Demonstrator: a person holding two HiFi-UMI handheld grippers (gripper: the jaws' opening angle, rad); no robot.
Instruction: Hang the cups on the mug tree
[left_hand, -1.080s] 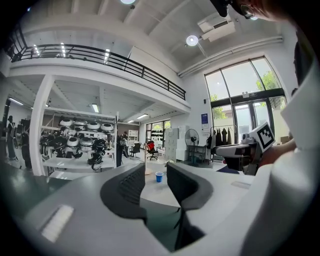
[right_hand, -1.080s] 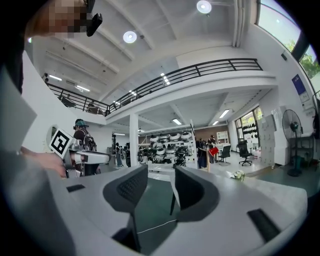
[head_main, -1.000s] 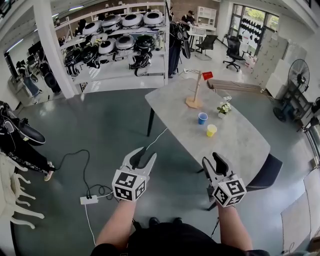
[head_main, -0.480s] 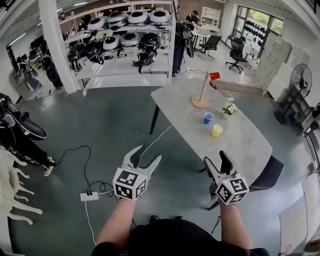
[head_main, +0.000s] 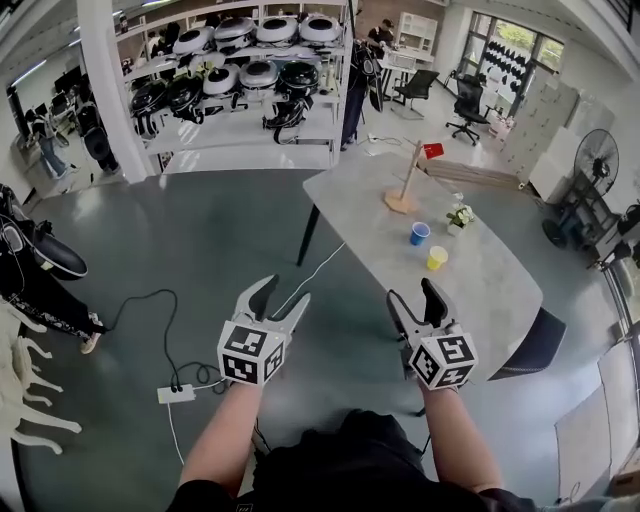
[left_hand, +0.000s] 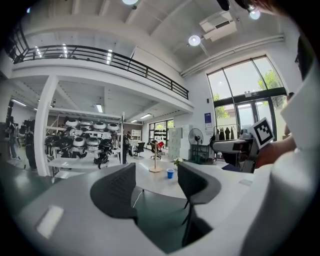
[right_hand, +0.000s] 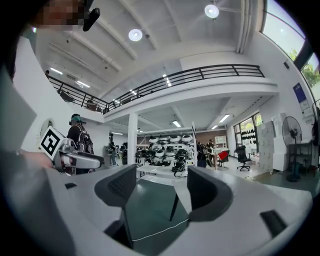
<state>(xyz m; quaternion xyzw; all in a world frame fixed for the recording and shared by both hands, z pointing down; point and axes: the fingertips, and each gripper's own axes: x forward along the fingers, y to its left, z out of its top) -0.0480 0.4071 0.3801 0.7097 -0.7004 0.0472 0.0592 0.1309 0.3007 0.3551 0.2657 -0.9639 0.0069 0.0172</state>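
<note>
Markers in black and white squares cover the cube on each of my two grippers, and they are the only print I can make out. A blue sign (left_hand: 207, 118) on the far wall in the left gripper view is too small to read.

My left gripper (head_main: 282, 292) has its jaws apart with nothing held between them. My right gripper (head_main: 412, 291) likewise stands open and empty. Both hang over the dark grey-green floor (head_main: 200, 260), well apart from the grey stone-look table (head_main: 480, 290).

I count three cups. One red cup (head_main: 432, 150) hangs on an arm of the single wooden mug tree (head_main: 406, 185) at the table's far end. One blue plastic cup (head_main: 420, 233) and one yellow plastic cup (head_main: 437, 258) stand upright on the tabletop nearer me, near one small potted plant with white flowers (head_main: 460, 215).
</note>
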